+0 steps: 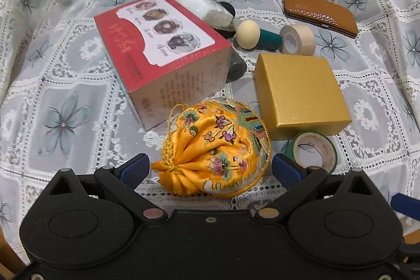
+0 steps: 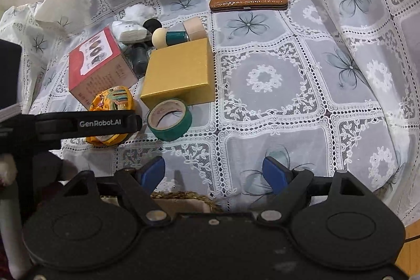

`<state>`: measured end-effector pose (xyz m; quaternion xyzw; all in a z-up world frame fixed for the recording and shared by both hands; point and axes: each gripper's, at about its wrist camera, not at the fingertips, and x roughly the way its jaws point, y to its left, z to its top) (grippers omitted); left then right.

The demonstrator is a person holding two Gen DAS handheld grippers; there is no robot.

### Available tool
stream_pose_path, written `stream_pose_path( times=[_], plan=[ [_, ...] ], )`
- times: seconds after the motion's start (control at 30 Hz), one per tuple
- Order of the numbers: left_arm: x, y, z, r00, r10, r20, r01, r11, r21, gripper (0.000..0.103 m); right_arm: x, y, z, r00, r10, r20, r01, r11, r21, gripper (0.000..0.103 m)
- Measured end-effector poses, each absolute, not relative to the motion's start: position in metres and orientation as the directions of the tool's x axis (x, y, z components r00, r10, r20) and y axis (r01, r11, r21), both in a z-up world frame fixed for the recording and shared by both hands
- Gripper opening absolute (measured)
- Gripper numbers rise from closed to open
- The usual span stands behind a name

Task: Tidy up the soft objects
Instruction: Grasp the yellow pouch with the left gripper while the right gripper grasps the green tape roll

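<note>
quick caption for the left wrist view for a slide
Open left gripper straddles a yellow embroidered drawstring pouch on a lace tablecloth, near a red box and gold box.

Home setting, likely living or dining room. Tabletop (image 2: 288, 85) draped in white lace cloth with grey flower print. Household odds and ends clustered together: red gift box (image 1: 160, 54), gold box (image 1: 299, 93), embroidered yellow pouch (image 1: 218, 148), tape rolls (image 1: 315, 148), tan leather case (image 1: 320, 13), makeup sponge (image 1: 249, 34). Wooden floor visible at lower right edge, woven basket rim (image 2: 183, 197) near bottom.
</note>
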<state>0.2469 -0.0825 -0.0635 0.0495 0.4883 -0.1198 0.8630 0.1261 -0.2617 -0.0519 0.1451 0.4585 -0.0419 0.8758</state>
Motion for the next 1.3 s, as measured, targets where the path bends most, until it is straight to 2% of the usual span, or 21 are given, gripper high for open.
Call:
stream_pose_path(
  times=[0.27,0.47,0.6,1.07,1.17,1.3],
  plan=[
    [0.255,-0.082,-0.076,0.461,-0.180,-0.869,0.232,0.970,-0.078,0.093,0.124,-0.269,-0.054,0.576,0.074,-0.814,0.219,0.946,0.240,0.081],
    [0.256,-0.077,-0.075,0.466,-0.185,-0.865,0.213,0.973,-0.093,0.078,0.123,-0.268,-0.054,0.581,0.077,-0.811,0.223,0.943,0.249,0.081],
    [0.254,-0.072,-0.071,0.471,-0.201,-0.859,0.215,0.971,-0.109,0.073,0.119,-0.268,-0.052,0.590,0.073,-0.804,0.226,0.941,0.251,0.081],
    [0.239,-0.043,-0.064,0.546,-0.035,-0.837,0.186,0.979,0.080,0.074,0.133,-0.235,-0.044,0.688,0.027,-0.726,0.162,0.968,0.190,0.082],
    [0.246,-0.034,-0.072,0.528,-0.037,-0.848,0.171,0.983,0.064,0.080,0.148,-0.226,-0.049,0.676,0.041,-0.736,0.132,0.976,0.176,0.082],
    [0.250,-0.029,-0.077,0.523,-0.058,-0.850,0.170,0.985,0.037,0.082,0.166,-0.219,-0.058,0.664,0.063,-0.745,0.110,0.977,0.182,0.081]
  ],
)
